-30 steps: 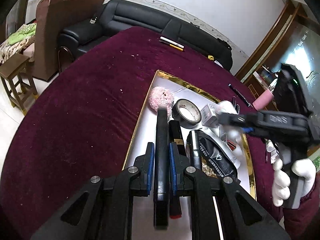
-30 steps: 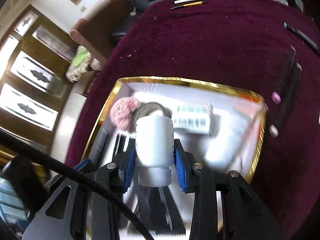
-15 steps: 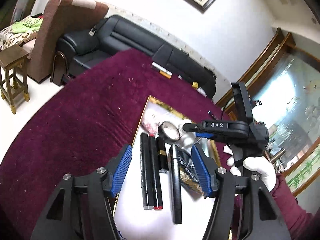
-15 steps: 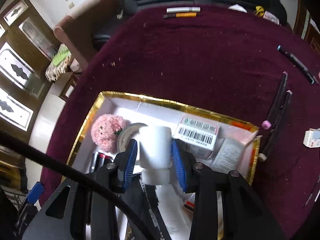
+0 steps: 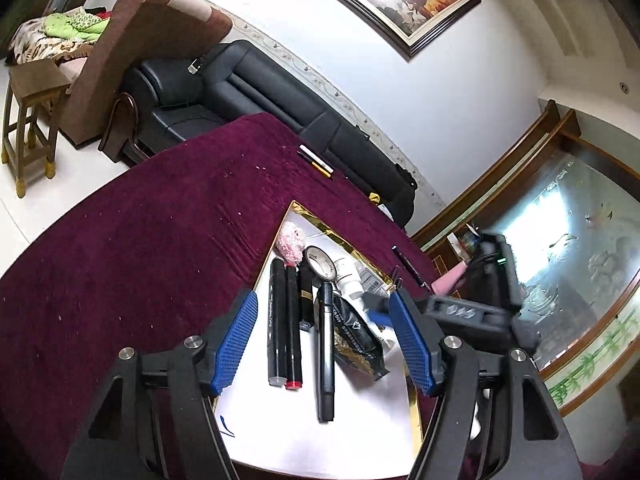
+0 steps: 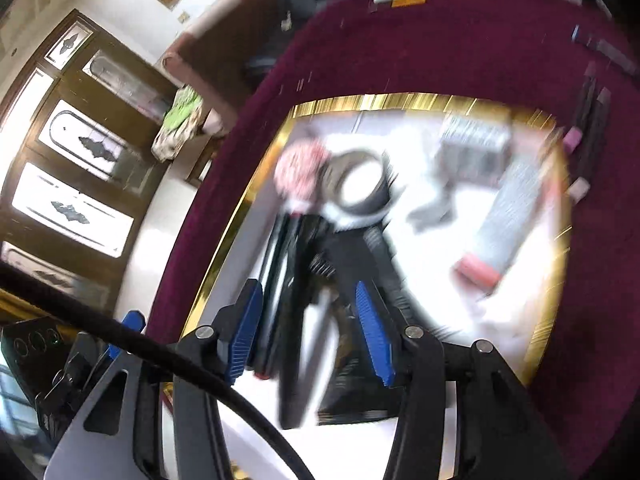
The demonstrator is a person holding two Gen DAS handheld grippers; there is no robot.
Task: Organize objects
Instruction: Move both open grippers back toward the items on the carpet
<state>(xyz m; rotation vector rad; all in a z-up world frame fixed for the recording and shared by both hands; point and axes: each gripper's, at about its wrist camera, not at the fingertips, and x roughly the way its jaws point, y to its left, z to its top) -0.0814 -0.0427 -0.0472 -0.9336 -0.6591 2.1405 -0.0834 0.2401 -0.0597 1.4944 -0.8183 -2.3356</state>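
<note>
A shallow tray with a gleaming gold-foil rim and a smooth white floor lies on the worktop, which is covered in a deep maroon, velvety cloth flecked with pale crumbs. Inside the tray, side by side and lengthwise, lie two matte black marker pens, one ending in a red cap, a slimmer dark pen and a crinkled black foil packet; at the far end sit a fuzzy pink pom-pom, a round roll of black tape, a white cylindrical bottle and a small barcoded box. The left claw hangs over the markers with its ribbed blue pads spread wide, having just been opening, nothing between them. The right claw, seen through heavy blur, has also just been opening and stands partly apart above the dark pens with nothing gripped; the white bottle lies free beyond it, beside the tape. More pens lie out on the cloth near the far edge. Behind the worktop stand a glossy black leather sofa and a brown upholstered armchair.
</note>
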